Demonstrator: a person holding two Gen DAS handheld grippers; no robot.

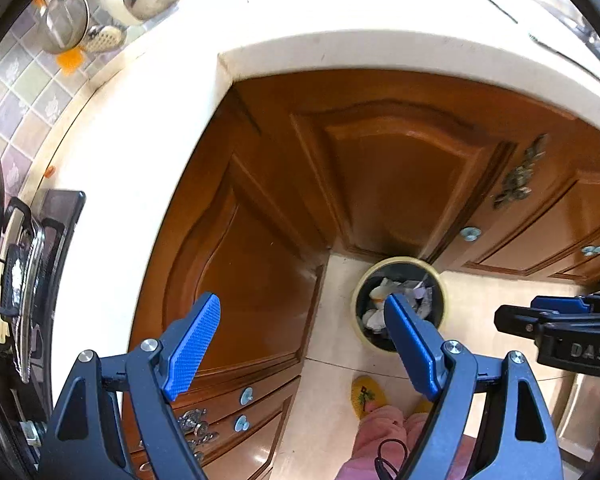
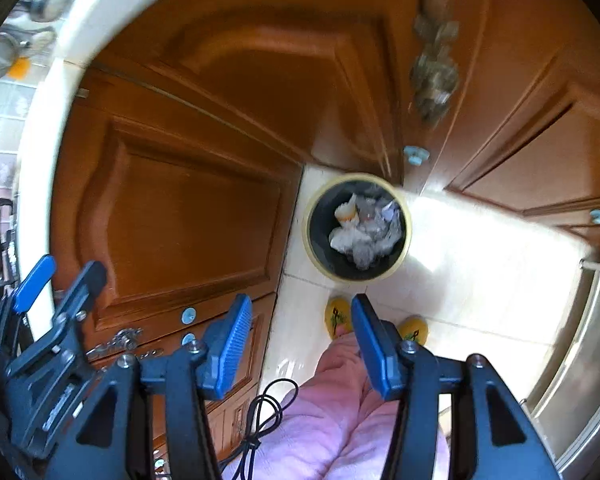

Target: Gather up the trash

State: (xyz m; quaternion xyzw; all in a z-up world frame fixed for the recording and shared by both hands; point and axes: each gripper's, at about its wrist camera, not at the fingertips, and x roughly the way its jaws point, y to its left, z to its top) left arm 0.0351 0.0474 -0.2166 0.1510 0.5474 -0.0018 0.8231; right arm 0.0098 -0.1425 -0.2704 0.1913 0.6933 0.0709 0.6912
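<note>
A round trash bin point(image 1: 440, 280) with a yellow rim and black liner stands on the floor in the corner of the wooden cabinets. It also shows in the right wrist view point(image 2: 320, 236). Crumpled white paper and scraps point(image 2: 364, 232) lie inside it; they also show in the left wrist view point(image 1: 374, 312). My left gripper point(image 1: 302, 316) is open and empty, high above the floor beside the counter. My right gripper point(image 2: 302, 316) is open and empty, above the floor near the bin. The right gripper shows at the right edge of the left wrist view point(image 1: 540, 320).
A cream L-shaped countertop point(image 1: 140, 140) wraps around brown cabinet doors point(image 1: 400, 180). A stove point(image 1: 20, 260) sits at left, pots point(image 1: 100, 8) at the back. The person's pink trousers point(image 2: 320, 420) and yellow slippers point(image 2: 337, 316) are below. A steel appliance point(image 2: 588, 360) stands at right.
</note>
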